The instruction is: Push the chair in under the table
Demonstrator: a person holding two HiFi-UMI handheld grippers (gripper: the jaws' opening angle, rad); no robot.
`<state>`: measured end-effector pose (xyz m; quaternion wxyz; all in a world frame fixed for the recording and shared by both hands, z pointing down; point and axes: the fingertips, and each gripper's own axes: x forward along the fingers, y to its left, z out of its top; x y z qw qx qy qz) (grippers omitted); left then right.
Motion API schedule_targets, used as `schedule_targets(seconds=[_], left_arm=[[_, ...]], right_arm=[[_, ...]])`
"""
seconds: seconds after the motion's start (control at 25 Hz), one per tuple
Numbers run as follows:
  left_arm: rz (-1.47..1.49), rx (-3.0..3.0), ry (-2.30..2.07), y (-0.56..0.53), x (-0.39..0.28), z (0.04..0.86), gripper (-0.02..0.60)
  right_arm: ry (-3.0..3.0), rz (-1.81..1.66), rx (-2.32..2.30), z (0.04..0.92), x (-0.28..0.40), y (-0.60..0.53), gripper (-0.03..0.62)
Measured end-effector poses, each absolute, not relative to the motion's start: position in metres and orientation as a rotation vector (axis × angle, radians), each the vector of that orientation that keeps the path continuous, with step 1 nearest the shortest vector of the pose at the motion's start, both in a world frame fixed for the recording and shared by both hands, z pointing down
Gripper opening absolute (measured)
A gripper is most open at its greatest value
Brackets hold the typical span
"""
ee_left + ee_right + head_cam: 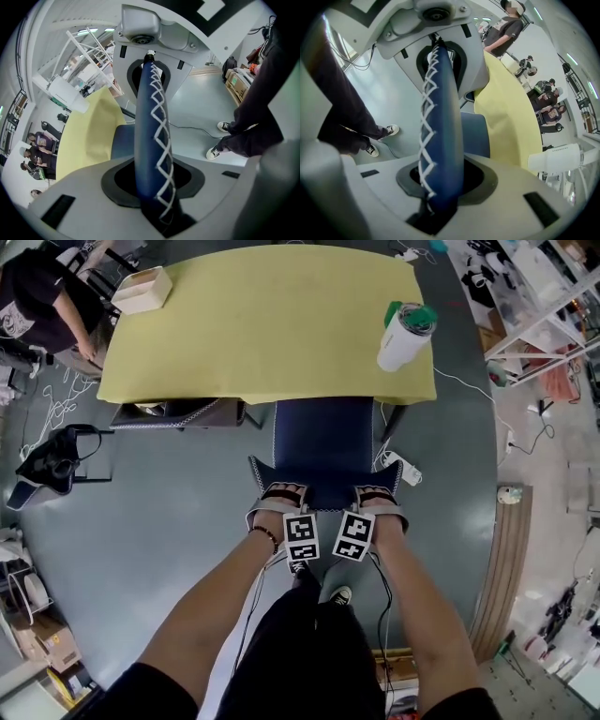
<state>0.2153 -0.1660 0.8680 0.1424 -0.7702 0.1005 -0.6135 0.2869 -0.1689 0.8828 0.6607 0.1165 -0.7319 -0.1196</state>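
A dark blue chair point(323, 442) with white stitching stands at the near edge of the yellow table point(262, 324), its seat partly under the tabletop. My left gripper point(281, 495) and right gripper point(377, 495) sit side by side on the top of the chair's backrest, each shut on it. In the left gripper view the stitched backrest point(152, 140) runs between the two jaws, with the table point(91, 136) beyond. The right gripper view shows the same backrest point(440, 140) clamped, the table point(506, 117) to its right.
A white cup with a green lid point(405, 334) and a pale box point(142, 289) rest on the table. A second chair point(178, 413) is tucked under its left side. A black bag point(56, 460), a seated person point(37, 296) and a floor power strip point(403, 468) are nearby.
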Motion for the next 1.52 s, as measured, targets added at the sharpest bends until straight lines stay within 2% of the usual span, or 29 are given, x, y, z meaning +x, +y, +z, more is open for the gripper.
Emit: schedule_targets(seconds=[1.52], left_arm=[[-1.75,-2.22,0.326,-0.371,0.22,0.864,0.14]], right_arm=[[-1.654,-0.311,0.28,0.879,0.29,-0.374,0.12]])
